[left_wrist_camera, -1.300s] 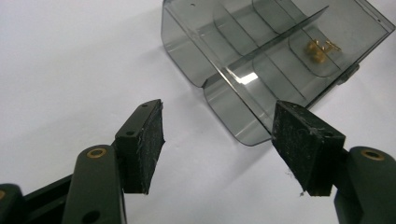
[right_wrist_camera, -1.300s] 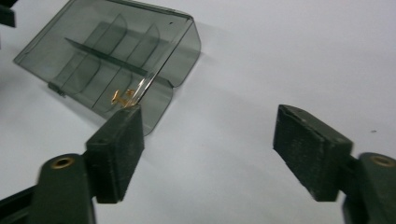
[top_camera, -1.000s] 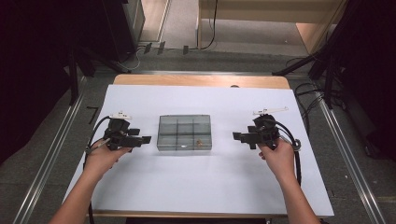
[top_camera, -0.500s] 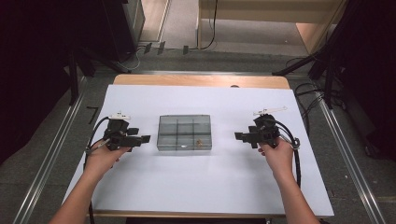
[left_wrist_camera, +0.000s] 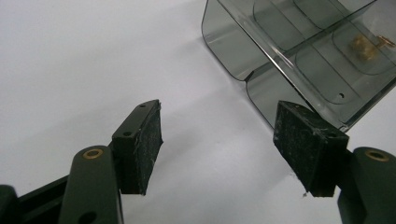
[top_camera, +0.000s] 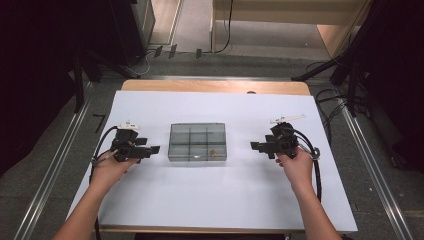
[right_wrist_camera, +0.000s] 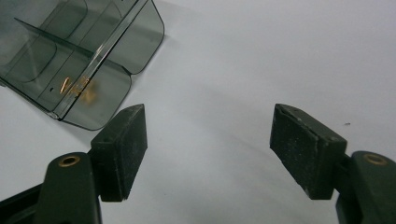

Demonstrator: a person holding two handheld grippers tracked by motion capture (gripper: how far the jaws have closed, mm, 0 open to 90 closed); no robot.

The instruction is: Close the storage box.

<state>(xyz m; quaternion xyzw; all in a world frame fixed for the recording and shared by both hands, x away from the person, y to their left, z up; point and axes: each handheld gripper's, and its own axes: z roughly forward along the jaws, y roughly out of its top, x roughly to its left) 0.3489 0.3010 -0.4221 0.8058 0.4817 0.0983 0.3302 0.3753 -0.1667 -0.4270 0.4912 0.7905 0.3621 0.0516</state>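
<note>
Lab or test-rig room, not a home. A worktop (top_camera: 215, 200) covered with a plain white sheet is set on grey carpet, flanked by aluminium rails (top_camera: 50, 170) at 9 and 3 o'clock. Black stand legs (top_camera: 325, 75) and loose cables (top_camera: 330, 100) are seen at 1 to 2 o'clock, dark equipment racks (top_camera: 125, 30) at 11. Cabled handheld tools, left (top_camera: 152, 149) and right (top_camera: 256, 146), are held over the sheet.
</note>
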